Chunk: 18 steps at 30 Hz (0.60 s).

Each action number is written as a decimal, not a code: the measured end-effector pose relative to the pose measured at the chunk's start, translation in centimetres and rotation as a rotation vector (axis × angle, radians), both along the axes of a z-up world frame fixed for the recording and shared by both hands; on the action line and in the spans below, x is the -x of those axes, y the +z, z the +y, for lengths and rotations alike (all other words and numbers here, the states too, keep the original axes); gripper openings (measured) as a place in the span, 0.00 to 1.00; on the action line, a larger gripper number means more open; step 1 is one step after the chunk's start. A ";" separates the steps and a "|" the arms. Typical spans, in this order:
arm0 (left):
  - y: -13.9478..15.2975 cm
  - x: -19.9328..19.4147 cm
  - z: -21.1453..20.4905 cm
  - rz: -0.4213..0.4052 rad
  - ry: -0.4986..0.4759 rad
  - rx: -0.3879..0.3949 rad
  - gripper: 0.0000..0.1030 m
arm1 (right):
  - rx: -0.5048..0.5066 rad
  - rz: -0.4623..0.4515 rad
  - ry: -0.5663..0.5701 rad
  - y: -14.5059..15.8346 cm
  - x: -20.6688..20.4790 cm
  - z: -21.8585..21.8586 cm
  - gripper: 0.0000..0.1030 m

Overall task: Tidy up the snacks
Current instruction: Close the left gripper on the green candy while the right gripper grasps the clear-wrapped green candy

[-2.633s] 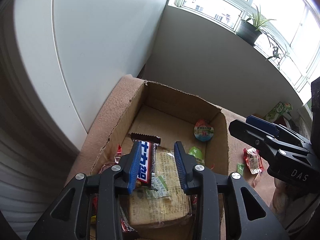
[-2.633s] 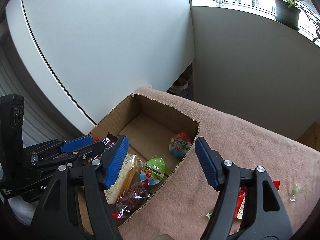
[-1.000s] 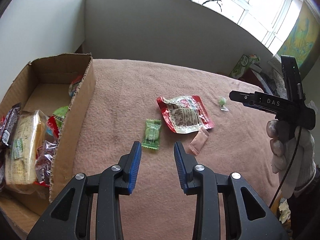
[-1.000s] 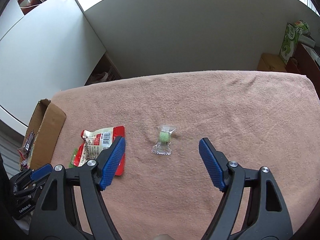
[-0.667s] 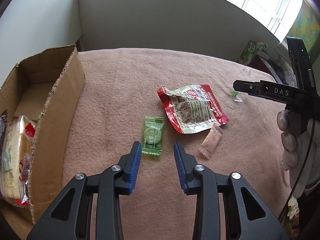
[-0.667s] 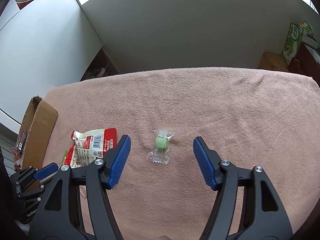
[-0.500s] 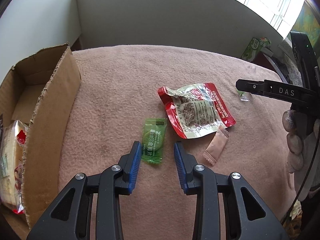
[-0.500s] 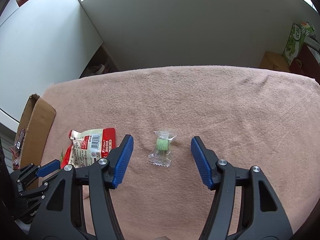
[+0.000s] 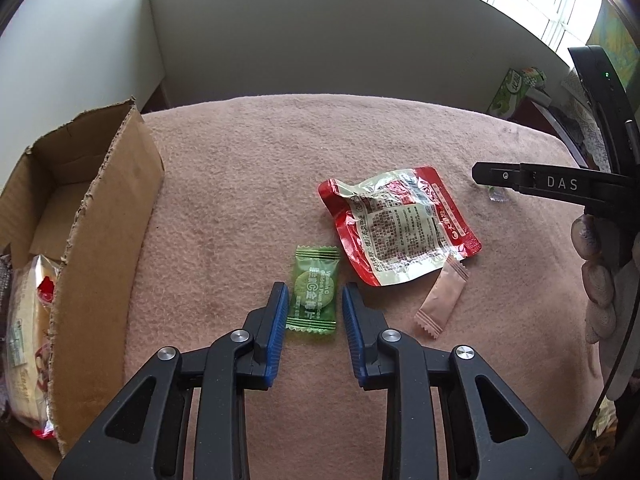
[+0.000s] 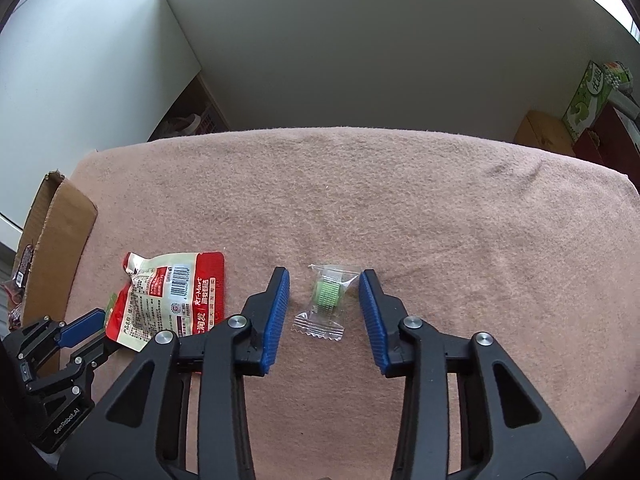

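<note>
Both wrist views look steeply down, close, sharing the red pouch (image 9: 398, 226).

Green candy wrapper (image 9: 313, 295): "Vitamin C". Red pouch (image 10: 170, 299): "RT-Mart". Right gripper (image 9: 560, 184): "DAS". Left gripper (image 10: 60, 364): "GenRobot.AI".

Both grippers lower and narrower, left gripper (image 9: 313, 300) around green candy (image 9: 313, 295), right gripper (image 10: 325, 294) around clear-wrapped sweet (image 10: 326, 300).

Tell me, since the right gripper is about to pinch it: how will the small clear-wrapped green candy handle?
The clear-wrapped green candy probably weighs almost nothing. Its glossy film looks slippery and the crimped ends floppy, so pads of the right gripper should close on the firm green middle.
</note>
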<state>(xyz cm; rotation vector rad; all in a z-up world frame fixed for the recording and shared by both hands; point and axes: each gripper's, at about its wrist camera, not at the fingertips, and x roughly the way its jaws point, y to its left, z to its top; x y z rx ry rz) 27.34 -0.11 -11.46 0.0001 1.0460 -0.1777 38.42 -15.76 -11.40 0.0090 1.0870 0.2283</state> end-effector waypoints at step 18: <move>0.1 1.6 1.2 0.005 -0.015 0.023 0.21 | 0.054 -0.014 0.056 -0.9 4.3 1.1 0.18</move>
